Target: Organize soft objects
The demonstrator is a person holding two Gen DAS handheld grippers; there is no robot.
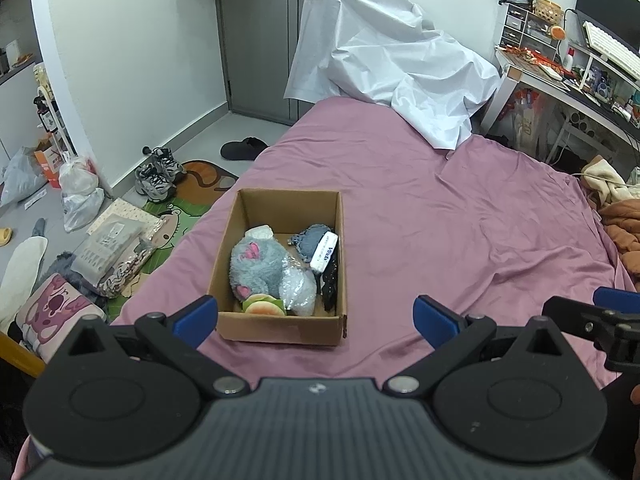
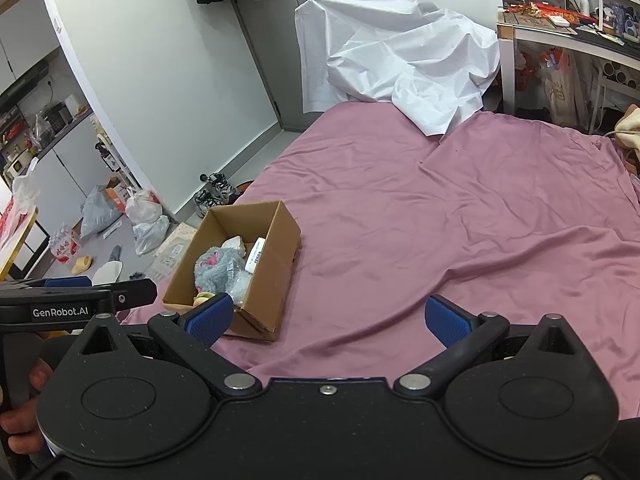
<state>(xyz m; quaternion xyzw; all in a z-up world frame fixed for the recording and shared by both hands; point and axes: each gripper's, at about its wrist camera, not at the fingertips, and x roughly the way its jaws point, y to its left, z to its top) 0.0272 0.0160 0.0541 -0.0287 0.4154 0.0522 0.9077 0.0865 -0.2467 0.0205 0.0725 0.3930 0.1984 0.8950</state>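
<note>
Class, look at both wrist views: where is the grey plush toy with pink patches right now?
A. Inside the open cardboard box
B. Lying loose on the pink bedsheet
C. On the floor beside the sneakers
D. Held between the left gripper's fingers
A: the grey plush toy lies inside the open cardboard box on the pink bedsheet, while the left gripper and right gripper are both open and hold nothing.

**Both grippers hovering with fingers spread**

The left gripper [image 1: 316,316] and right gripper [image 2: 328,318] are hanging side by side, blue-padded jaws wide apart, gripping nothing, while a hand [image 2: 18,420] is clasping the left tool's handle.
</note>
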